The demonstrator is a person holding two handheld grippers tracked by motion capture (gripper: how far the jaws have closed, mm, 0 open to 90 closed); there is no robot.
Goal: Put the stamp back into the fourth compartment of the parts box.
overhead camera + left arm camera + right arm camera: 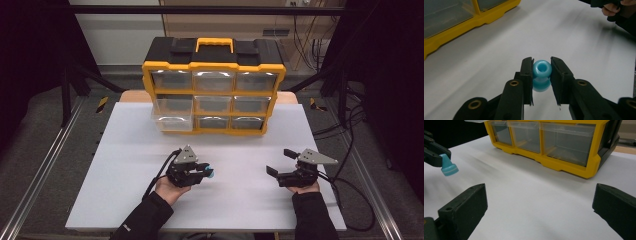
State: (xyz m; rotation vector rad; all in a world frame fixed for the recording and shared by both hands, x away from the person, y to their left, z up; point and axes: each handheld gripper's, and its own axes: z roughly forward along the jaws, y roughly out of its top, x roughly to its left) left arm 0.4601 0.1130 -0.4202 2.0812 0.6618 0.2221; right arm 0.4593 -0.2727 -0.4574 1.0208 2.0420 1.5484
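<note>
The left tongs (pixel 206 172) are clamping a small blue spool-shaped piece (pixel 541 74), holding it just above the white tabletop (pixel 125 165). Behind stands the yellow drawer organizer (pixel 214 90), one left drawer (pixel 172 116) pulled out. The right tongs (pixel 281 162) are gaping wide, gripping nothing.

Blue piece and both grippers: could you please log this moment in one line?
left gripper: shut on blue piece | right gripper: open | organizer: drawer out
</note>
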